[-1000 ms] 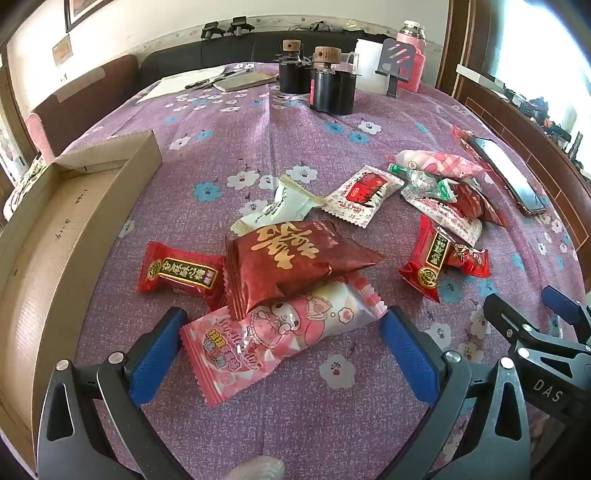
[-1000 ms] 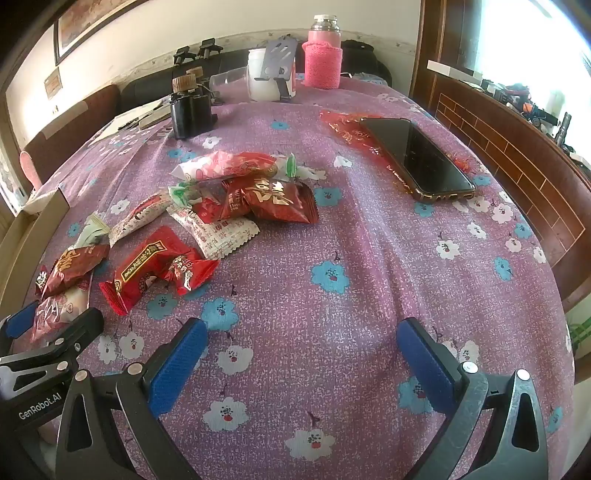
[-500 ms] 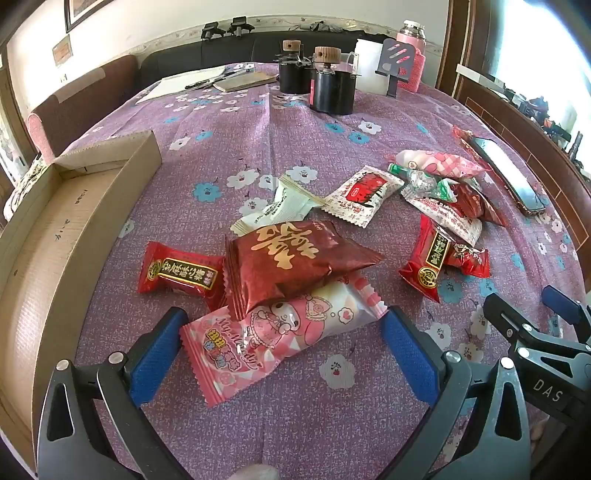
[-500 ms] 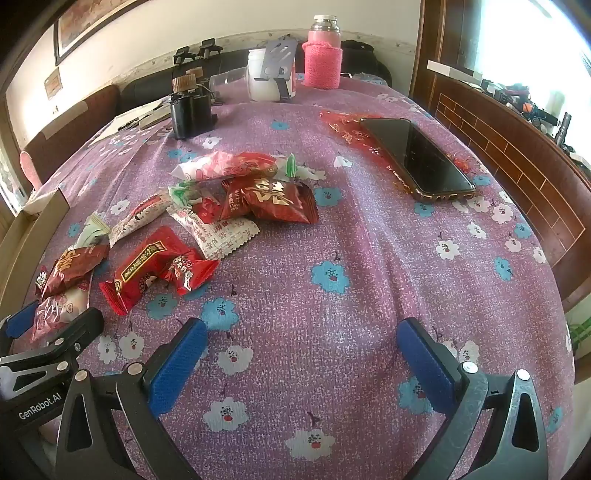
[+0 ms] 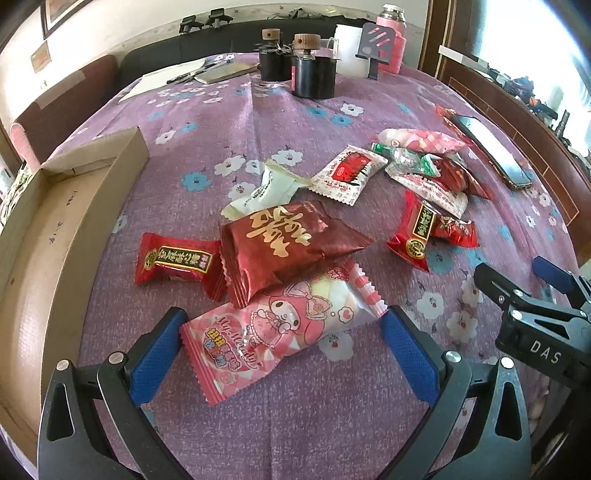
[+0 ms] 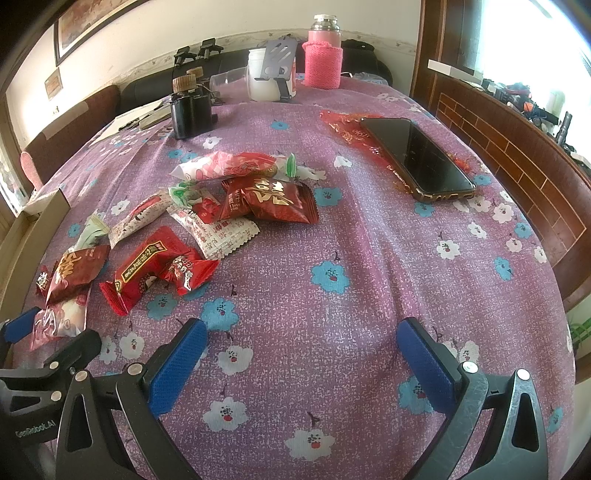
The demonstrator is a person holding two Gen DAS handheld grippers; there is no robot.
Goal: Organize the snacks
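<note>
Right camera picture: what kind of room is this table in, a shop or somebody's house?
Most likely somebody's home, a living or dining room. The table wears a purple flowered tablecloth, a dark sofa stands against the wall under a framed picture, and a phone lies beside loose snack packets.

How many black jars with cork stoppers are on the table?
2. The nearer jar stands at the far end; the farther jar is just behind, to its left. None seems hidden.
</note>
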